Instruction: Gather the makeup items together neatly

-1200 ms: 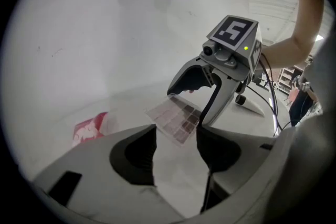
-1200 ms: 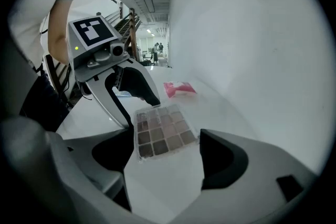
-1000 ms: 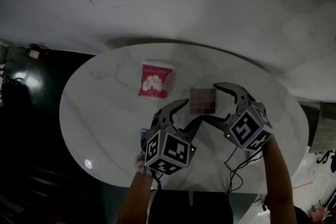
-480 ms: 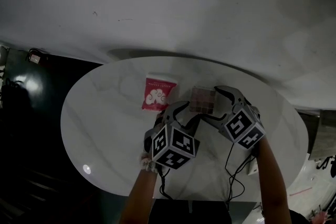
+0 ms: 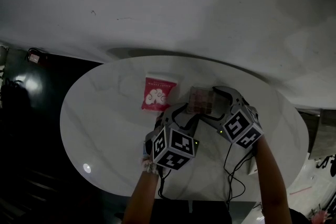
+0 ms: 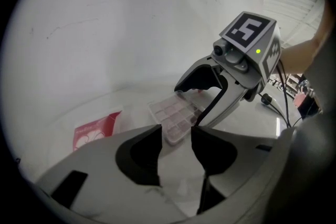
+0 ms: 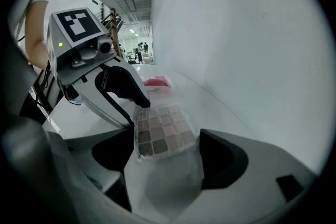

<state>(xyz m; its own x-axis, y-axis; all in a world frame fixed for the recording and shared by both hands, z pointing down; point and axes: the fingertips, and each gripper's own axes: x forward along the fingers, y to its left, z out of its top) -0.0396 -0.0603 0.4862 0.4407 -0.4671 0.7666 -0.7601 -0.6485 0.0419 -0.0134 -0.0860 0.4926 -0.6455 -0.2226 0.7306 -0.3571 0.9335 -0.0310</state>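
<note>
The eyeshadow palette (image 5: 201,100) lies flat on the worktop (image 5: 105,113), near the red sachet (image 5: 157,94). The right hand-held gripper (image 7: 167,139) is open, its jaws straddling the palette. The left hand-held gripper (image 6: 176,131) has just been closing its jaws. They remain apart at the palette's end, pressing on nothing.

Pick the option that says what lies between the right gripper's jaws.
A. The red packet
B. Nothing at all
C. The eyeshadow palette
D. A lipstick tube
C: in the right gripper view the eyeshadow palette lies flat on the table between the spread jaws of the right gripper, while the red packet lies farther off.
</note>
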